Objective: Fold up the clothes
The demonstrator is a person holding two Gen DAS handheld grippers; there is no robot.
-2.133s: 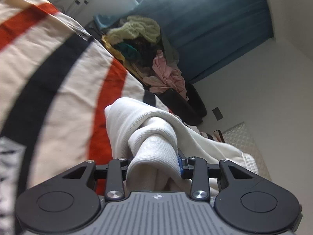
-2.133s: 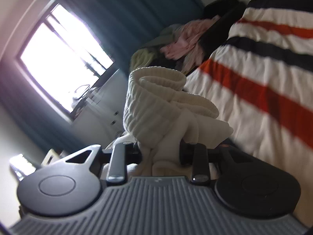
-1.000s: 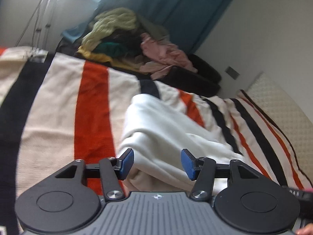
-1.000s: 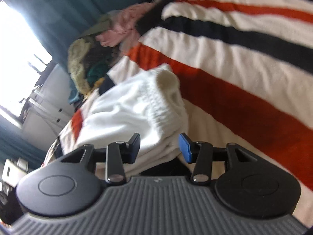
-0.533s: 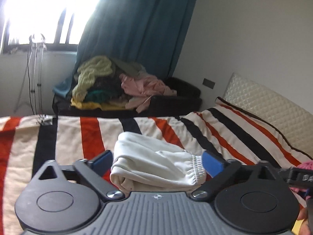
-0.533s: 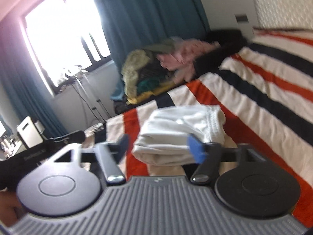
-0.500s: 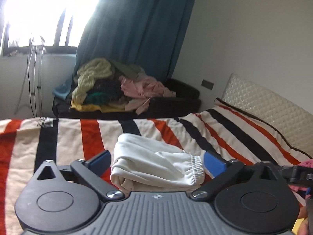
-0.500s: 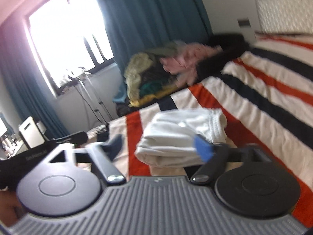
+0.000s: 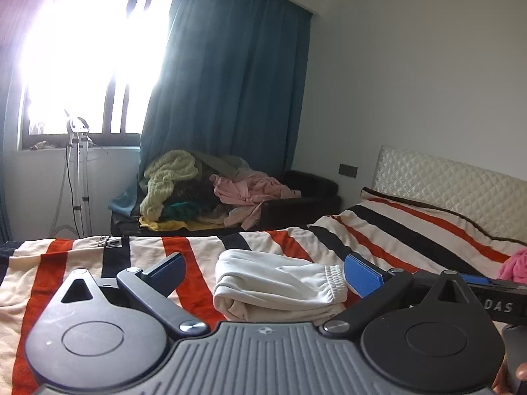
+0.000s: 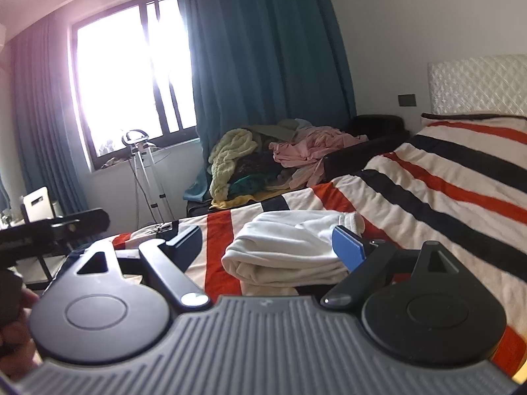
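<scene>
- Letters "DAS" show on the right hand-held gripper (image 9: 494,299), seen at the left camera's right edge.
- The folded white garment (image 9: 280,288) lies on the striped bed (image 9: 411,237), near its foot edge.
- Left hand-held gripper (image 9: 263,271): fingers wide apart, empty, wider than a second ago.
- Right one likewise spread, clear of the cloth it clamped two seconds ago.

Right tool (image 9: 494,299) reads "DAS"
</scene>
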